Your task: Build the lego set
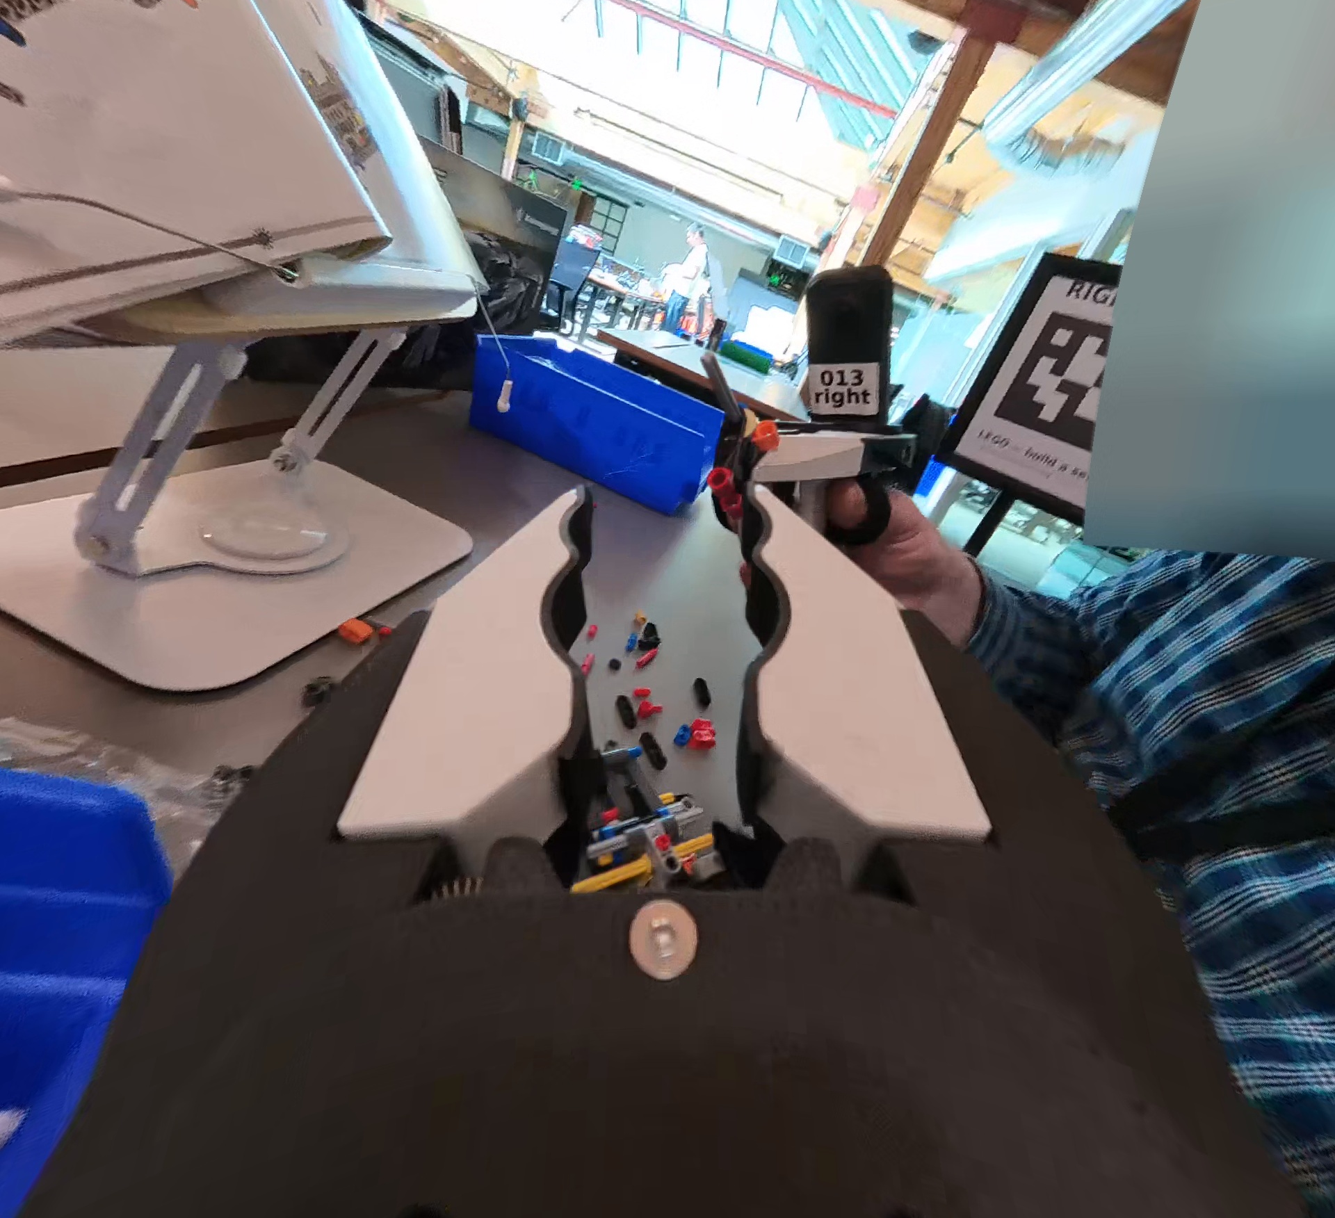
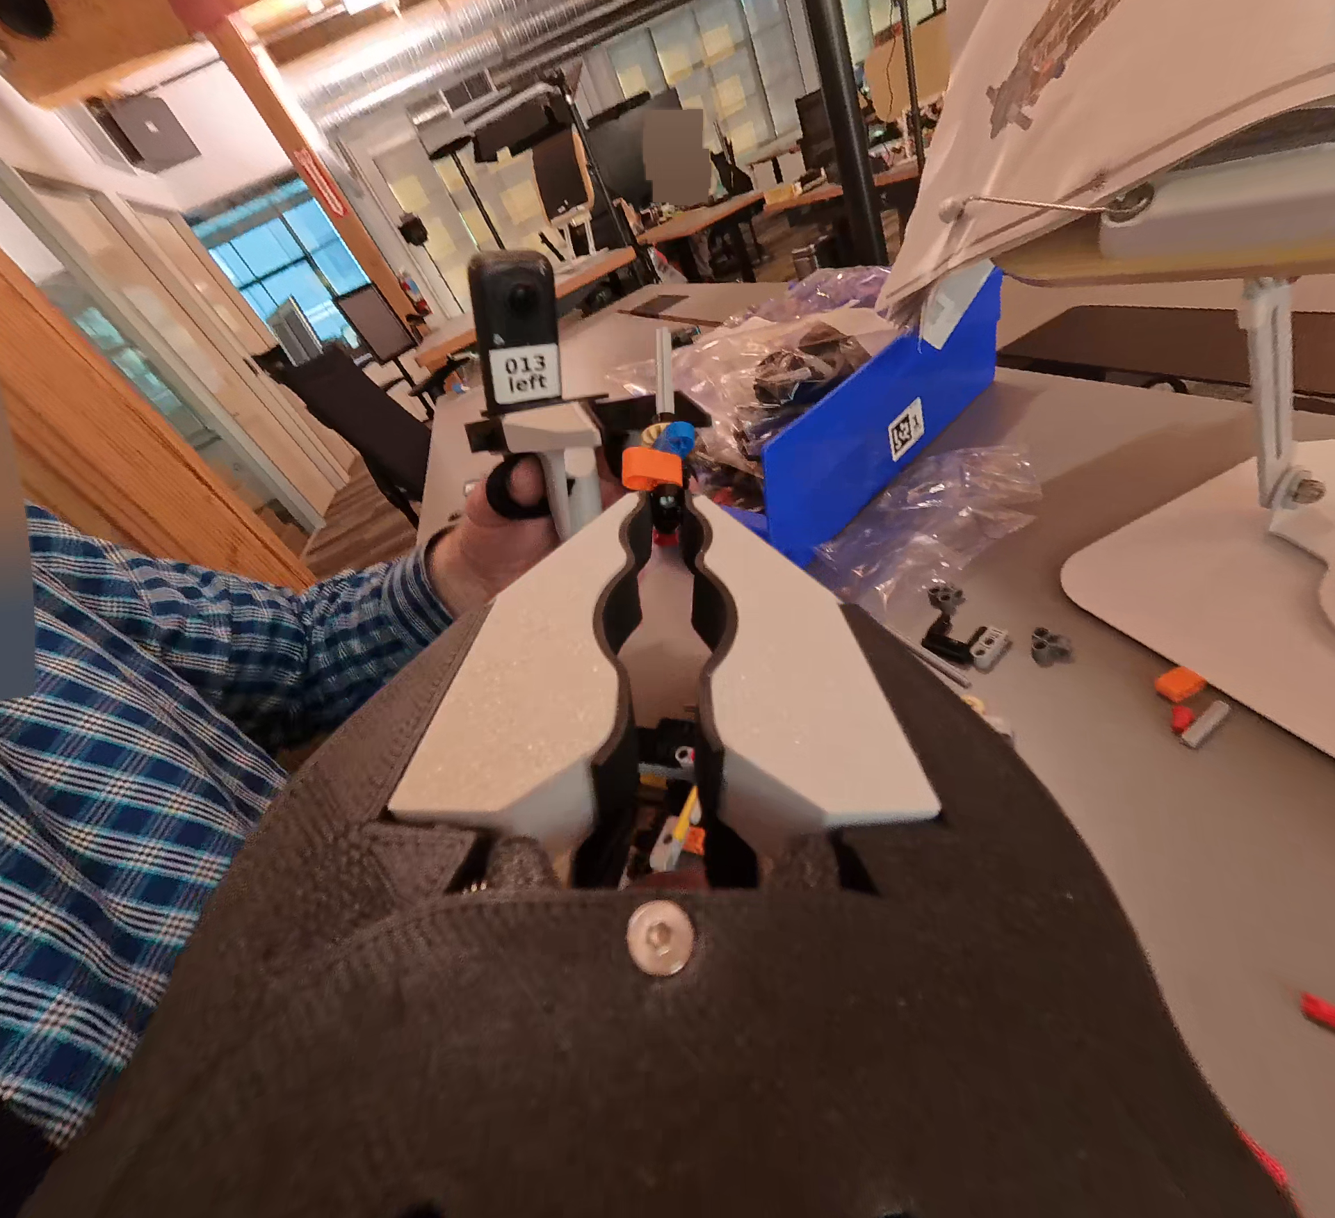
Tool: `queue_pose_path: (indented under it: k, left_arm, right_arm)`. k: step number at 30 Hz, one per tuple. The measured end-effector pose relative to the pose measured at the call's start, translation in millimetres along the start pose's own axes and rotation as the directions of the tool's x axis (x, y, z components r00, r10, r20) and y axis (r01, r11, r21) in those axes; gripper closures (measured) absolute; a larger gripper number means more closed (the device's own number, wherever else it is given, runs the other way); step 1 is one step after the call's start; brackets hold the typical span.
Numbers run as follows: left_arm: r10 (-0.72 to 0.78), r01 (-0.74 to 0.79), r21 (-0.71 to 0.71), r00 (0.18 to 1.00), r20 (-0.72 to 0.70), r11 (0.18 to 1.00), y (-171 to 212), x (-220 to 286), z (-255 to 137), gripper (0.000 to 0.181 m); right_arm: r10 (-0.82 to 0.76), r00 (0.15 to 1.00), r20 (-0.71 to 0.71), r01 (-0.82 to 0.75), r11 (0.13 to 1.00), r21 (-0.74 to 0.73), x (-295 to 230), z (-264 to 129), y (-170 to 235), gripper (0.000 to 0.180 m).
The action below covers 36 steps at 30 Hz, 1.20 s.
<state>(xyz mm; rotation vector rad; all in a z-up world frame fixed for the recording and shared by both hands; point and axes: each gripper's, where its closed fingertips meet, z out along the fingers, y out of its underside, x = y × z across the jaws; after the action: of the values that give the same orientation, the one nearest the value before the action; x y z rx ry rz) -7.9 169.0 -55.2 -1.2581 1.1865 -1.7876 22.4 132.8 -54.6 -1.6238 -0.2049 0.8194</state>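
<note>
Grey table top [image 1: 448, 454] under a wooden-beam ceiling carries a white metal book stand [image 1: 238, 576] with an open instruction booklet [image 1: 159, 100] on it, and a blue plastic bin [image 1: 592, 425] stands behind. Small loose lego pieces in red, blue and black [image 1: 650, 692] lie scattered on the table between the fingers of the left gripper [image 1: 664, 511], and a partly built grey and yellow lego assembly [image 1: 643, 836] lies below them, near the gripper's base. The left gripper has its white fingers well apart and holds nothing. The right gripper [image 2: 664, 519] has its fingers narrow, closed on a small lego sub-assembly with a black stem, an orange part and a thin grey axle [image 2: 654, 461] that is held up in the air above the table. In the left wrist view this held piece [image 1: 733, 461] is just beside the tip of the left gripper's finger; I cannot tell if they touch. Clear plastic bags [image 2: 932, 519] lie near the bin. A few grey, black and orange pieces [image 2: 1011, 649] lie beside the stand's base.
</note>
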Motion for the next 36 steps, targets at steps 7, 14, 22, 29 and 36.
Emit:
queue_pose_path:
  k: [7,14,22,29,36]
  left_arm:
    - [0.121,-0.111,-0.169,0.992,0.047,0.979,14,-3,-7,0.145]
    - [0.201,-0.173,-0.386,0.979,0.034,0.906,52,-2,-13,0.142]
    - [0.251,-0.133,-0.708,0.966,0.064,0.693,127,-13,-40,0.131]
    - [0.181,-0.066,-0.718,0.98,0.084,0.693,138,-4,-55,0.126]
    - [0.183,-0.11,-0.616,0.982,0.057,0.78,117,7,-42,0.131]
  right_arm:
    - [-0.075,0.996,-0.046,0.068,0.99,-0.125,2,-12,10,0.176]
    - [-0.111,0.991,-0.072,0.094,0.975,-0.203,-1,-21,22,0.176]
    - [-0.114,0.986,-0.118,0.078,0.959,-0.272,-6,-33,52,0.176]
    - [-0.079,0.986,-0.146,0.033,0.955,-0.296,-9,-42,77,0.176]
    - [-0.055,0.994,-0.093,0.029,0.964,-0.265,-19,-38,69,0.176]
